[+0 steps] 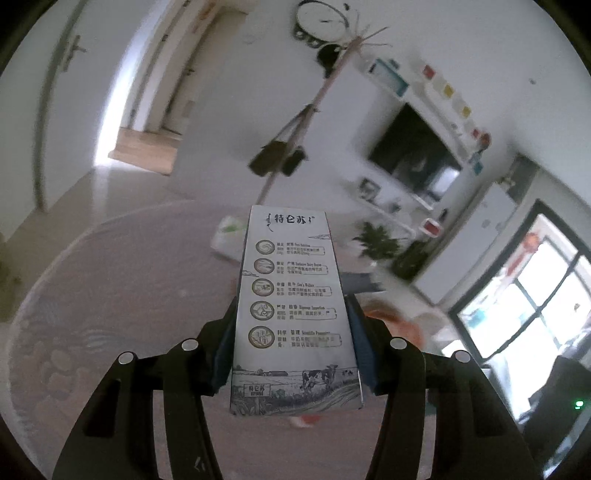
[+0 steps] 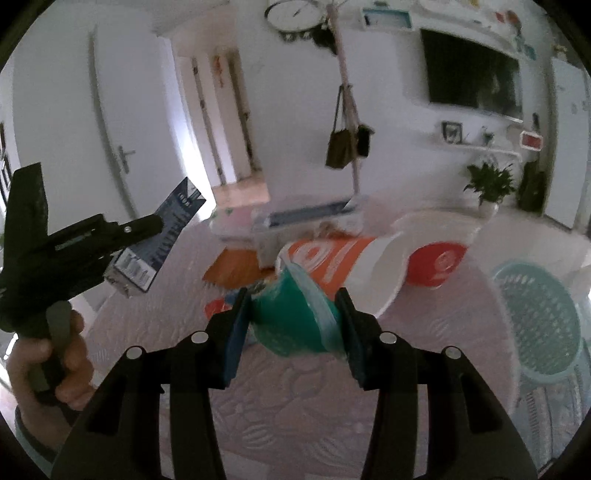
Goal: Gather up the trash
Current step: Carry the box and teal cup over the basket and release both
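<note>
One milk carton [image 1: 295, 314]; one teal cup [image 2: 295, 317]; two grippers, the left gripper [image 1: 291, 332] and the right gripper [image 2: 293, 325]; one teal basket [image 2: 539, 317]; one wall clock [image 2: 293, 14]; one television [image 2: 472, 74]; one potted plant [image 2: 489, 184]; two hanging bags [image 2: 347, 144].

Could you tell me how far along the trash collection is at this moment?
In hand: the left gripper clamps a milk carton, and the right gripper clamps a teal cup. Nothing visibly binned yet. Left: orange and red packaging on the table; the teal basket looks empty.
</note>
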Available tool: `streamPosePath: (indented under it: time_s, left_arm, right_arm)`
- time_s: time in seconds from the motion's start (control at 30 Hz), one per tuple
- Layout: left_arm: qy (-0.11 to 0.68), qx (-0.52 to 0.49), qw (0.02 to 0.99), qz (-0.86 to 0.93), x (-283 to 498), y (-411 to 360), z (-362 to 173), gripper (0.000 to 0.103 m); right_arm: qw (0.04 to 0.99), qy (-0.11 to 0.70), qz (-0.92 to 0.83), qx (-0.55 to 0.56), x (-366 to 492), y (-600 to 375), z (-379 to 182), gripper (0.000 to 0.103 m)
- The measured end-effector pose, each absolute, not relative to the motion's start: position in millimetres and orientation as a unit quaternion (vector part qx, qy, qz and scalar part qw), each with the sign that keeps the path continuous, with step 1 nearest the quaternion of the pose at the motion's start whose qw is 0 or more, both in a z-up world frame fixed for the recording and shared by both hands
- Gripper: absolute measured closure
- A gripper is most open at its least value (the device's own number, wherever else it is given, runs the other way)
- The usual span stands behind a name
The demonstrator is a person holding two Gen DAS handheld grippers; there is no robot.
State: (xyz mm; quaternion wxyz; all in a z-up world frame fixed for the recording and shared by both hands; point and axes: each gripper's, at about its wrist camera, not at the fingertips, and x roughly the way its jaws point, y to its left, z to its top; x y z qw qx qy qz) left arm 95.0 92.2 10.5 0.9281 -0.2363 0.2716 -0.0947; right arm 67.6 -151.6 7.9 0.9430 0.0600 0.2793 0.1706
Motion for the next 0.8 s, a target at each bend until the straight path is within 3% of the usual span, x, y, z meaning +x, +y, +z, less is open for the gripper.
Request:
streamPosePath:
  time_s: [0.43,0.8]
  left_arm:
    - [0.249,-0.175,0.927,-0.218,105,-39,54,0.051]
    - [0.284,-0.142,0.897,-0.307,156,-170,36,0.051]
  right_arm:
    - [0.968,0.227,0.04,0.102,62,-278,40,0.06]
    - [0.95,0.26,-0.1,0.139,105,-409,-3,0.06]
